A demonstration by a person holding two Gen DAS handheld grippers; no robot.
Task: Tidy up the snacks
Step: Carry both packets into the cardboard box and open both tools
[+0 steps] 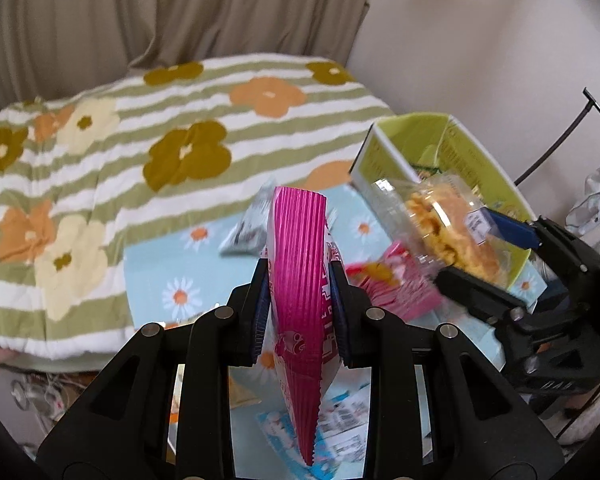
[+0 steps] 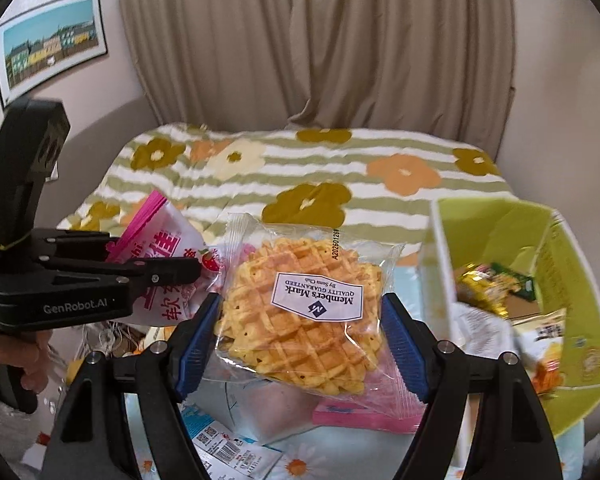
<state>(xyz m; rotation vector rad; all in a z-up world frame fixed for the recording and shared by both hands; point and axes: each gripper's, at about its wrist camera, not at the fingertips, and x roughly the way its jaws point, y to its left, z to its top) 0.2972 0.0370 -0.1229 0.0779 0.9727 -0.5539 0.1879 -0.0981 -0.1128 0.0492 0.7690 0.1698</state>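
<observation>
My left gripper (image 1: 298, 296) is shut on a pink and white snack bag (image 1: 298, 280), held edge-on above the table; it also shows in the right wrist view (image 2: 168, 256). My right gripper (image 2: 300, 332) is shut on a clear packet of waffle (image 2: 304, 312) with a Member's Mark label, held just left of the green box (image 2: 580, 320). In the left wrist view the waffle packet (image 1: 448, 224) hangs over the near side of the green box (image 1: 388, 152). The box holds several snack packets (image 2: 496, 284).
A flat pink packet (image 1: 396, 288) and a silver packet (image 1: 248, 232) lie on the blue daisy cloth (image 1: 172, 264). More packets with barcodes (image 2: 228, 448) lie near the front. A striped floral blanket (image 1: 140, 128) covers the bed behind. Curtains and wall stand beyond.
</observation>
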